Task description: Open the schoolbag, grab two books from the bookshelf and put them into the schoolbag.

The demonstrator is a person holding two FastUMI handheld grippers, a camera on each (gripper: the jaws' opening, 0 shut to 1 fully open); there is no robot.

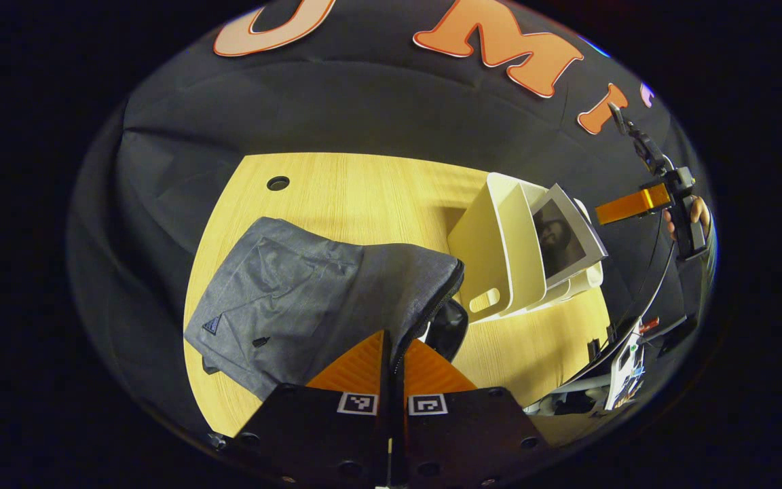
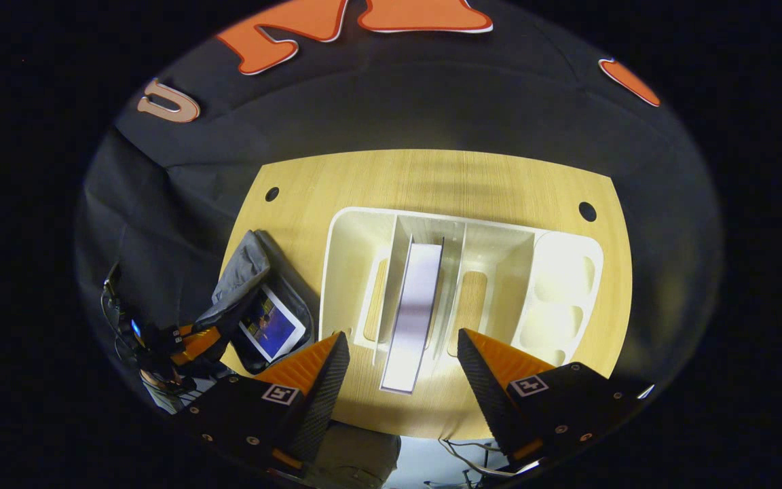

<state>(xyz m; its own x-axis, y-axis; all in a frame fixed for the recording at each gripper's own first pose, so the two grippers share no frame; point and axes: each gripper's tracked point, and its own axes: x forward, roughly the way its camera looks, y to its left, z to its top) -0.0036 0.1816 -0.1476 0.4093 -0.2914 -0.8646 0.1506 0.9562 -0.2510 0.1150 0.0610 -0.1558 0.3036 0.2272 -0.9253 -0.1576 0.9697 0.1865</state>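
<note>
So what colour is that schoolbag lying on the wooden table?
Grey woven-fabric schoolbag with a black zip; clearest in the left gripper view.

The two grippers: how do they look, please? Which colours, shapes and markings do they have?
Both look alike. The left gripper and the right gripper have black bodies with round screw holes and wedge-shaped orange fingers with ribbed black inner pads. Each finger base carries a small square black-and-white marker. Thin cables hang below the right gripper.

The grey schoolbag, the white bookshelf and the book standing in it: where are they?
Grey schoolbag [image 1: 309, 292]: left gripper view, its front panel.
White bookshelf [image 2: 357, 272]: right gripper view, its left compartment wall.
Book [image 2: 415, 305]: right gripper view, its upward-facing edge.
</note>
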